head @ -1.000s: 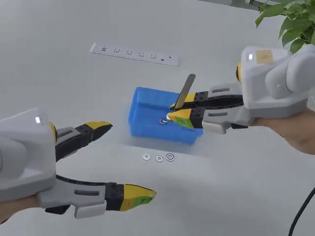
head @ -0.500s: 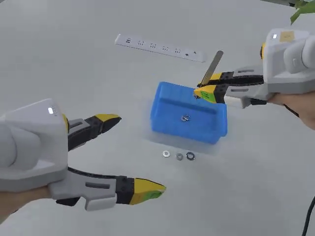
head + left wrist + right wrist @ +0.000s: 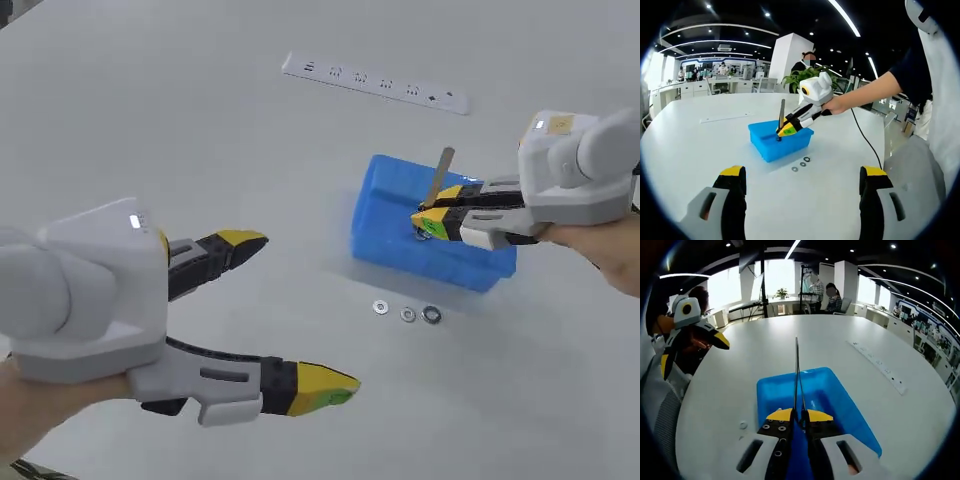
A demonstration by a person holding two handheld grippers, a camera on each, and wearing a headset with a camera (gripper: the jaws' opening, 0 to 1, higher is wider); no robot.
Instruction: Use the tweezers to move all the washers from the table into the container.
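Your right gripper [image 3: 432,222] back over container [image 3: 385,228], clenched on tweezers [image 3: 441,175]; left gripper [image 3: 306,311] released. Washers [image 3: 407,315], lower centre: thin, light, probably slippery, so pinch rims.

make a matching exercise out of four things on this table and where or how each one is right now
Things:
1. tweezers
2. washers
3. power strip
4. left gripper

Place or state:
A. fingers wide open, holding nothing
B. in a row on the table, on the near side of the container
C. clamped in the right gripper, over the container
D. flat on the table, on the far side of the container

Pairs: 1-C, 2-B, 3-D, 4-A
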